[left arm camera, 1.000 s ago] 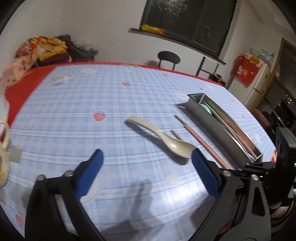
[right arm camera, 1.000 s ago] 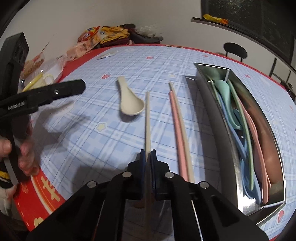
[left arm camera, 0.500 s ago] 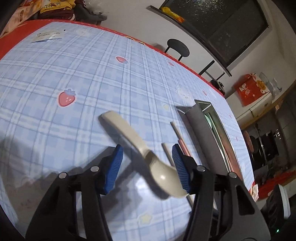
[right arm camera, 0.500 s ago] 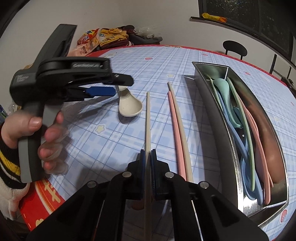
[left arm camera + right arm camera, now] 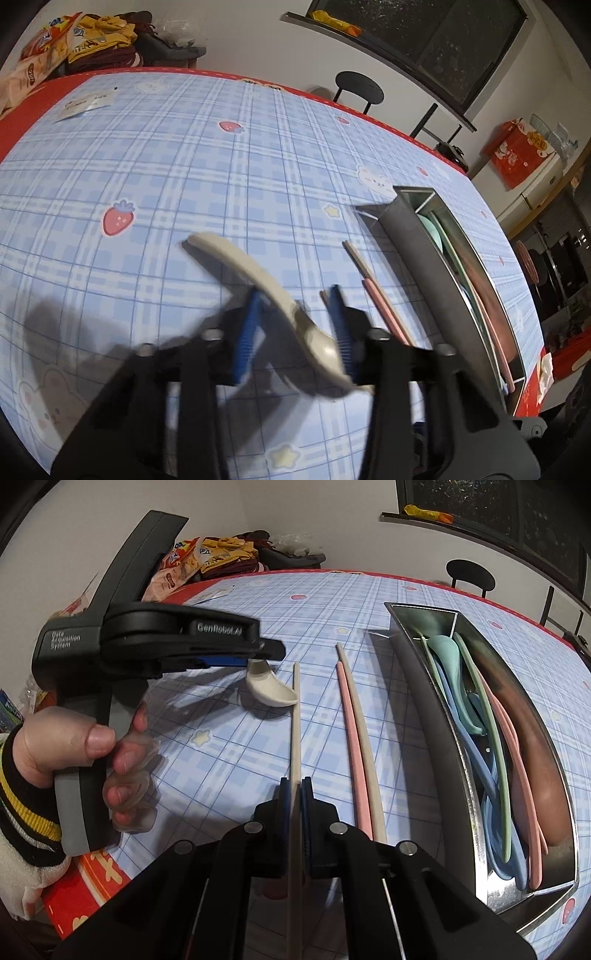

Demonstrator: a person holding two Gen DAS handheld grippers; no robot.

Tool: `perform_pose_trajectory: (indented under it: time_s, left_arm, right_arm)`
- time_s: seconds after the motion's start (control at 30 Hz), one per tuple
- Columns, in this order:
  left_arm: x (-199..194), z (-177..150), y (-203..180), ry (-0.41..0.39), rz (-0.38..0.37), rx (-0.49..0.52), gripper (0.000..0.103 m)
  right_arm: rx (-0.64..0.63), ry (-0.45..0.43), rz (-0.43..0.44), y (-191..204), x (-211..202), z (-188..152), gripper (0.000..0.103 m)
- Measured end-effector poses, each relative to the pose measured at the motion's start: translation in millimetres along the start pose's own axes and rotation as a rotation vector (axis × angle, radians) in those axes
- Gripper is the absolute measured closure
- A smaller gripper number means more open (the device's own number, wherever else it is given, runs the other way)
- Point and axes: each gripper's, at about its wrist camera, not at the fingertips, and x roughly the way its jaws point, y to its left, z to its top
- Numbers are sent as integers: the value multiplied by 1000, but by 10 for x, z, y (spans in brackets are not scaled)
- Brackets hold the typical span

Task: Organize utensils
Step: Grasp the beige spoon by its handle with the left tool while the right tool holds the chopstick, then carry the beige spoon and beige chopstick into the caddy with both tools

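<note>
Nearest to me, my right gripper (image 5: 294,794) is pinched tight on a single beige chopstick (image 5: 295,720), which runs straight ahead from between the pads across the blue checked tablecloth (image 5: 229,746). Just right of it, a pink chopstick (image 5: 352,746) and another beige chopstick (image 5: 364,738) lie side by side on the cloth.

To my left, a hand (image 5: 77,749) in a striped cuff holds my left gripper (image 5: 295,325). Its jaws have just been closing, and the cream soup spoon (image 5: 273,288) sits between the blue pads (image 5: 247,332), handle pointing away and bowl toward me. The wrist view is smeared, so I cannot tell whether the pads already press on it. From the right wrist view, the spoon's bowl (image 5: 271,690) rests on the cloth just left of the held chopstick.

Farther right stands the long steel tray (image 5: 436,716), holding blue, green and pink utensils. Beyond the table are a black chair (image 5: 360,86) and snack bags (image 5: 48,48).
</note>
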Motion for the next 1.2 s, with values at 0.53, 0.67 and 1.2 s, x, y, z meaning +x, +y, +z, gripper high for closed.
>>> perform_pose_trajectory:
  time_s: [0.53,0.67,1.2]
  left_arm:
    - [64,-14,-197,29,53,99,76]
    - [60,-35,-109,31,-9,71,89]
    - [-587,-533,130,14,-121,65,90]
  right_arm:
    - [3,-1,2,1,0,0,96]
    - [11,-2,13,-11,-4,-3,96]
    - [14,-2,22,-20,14,3,96]
